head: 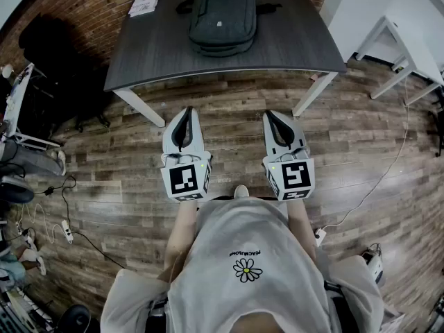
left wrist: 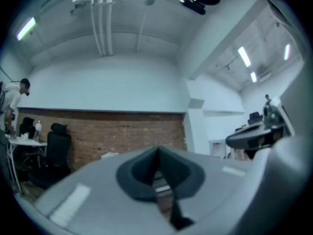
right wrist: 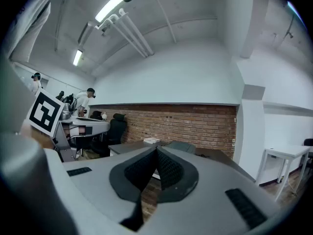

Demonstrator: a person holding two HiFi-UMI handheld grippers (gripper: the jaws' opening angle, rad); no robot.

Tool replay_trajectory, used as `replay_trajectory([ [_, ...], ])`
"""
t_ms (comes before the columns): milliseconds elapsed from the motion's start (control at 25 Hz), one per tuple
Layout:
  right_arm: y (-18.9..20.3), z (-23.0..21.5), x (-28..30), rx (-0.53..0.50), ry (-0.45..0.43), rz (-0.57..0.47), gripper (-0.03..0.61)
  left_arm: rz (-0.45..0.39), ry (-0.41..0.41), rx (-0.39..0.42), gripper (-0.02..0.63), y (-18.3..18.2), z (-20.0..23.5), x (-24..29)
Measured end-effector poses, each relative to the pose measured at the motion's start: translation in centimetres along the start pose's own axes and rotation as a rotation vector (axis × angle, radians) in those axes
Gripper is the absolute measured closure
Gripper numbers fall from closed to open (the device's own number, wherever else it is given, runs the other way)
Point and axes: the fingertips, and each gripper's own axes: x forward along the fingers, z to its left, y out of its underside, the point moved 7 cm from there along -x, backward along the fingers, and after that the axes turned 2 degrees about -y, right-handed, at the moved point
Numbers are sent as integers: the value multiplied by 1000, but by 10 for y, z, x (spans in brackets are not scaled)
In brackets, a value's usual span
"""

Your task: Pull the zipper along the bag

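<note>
A dark grey bag lies flat on the far middle of a dark table; its zipper is too small to make out. My left gripper and right gripper are held level side by side over the wooden floor, well short of the table's near edge. Both are shut with nothing between the jaws. In the right gripper view the bag shows just past the closed jaw tips, far off. The left gripper view has its tips together, and they hide the bag.
A small white booklet lies at the table's far left corner. A white desk stands to the right, and black chairs and clutter to the left along the brick wall. Cables run across the floor. People stand far left in the gripper views.
</note>
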Motion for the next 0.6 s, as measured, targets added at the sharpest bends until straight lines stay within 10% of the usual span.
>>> replay_trajectory([
  [600,17,-10,11,53,-21,0,578,25,-28,-1,615,12,6,8],
])
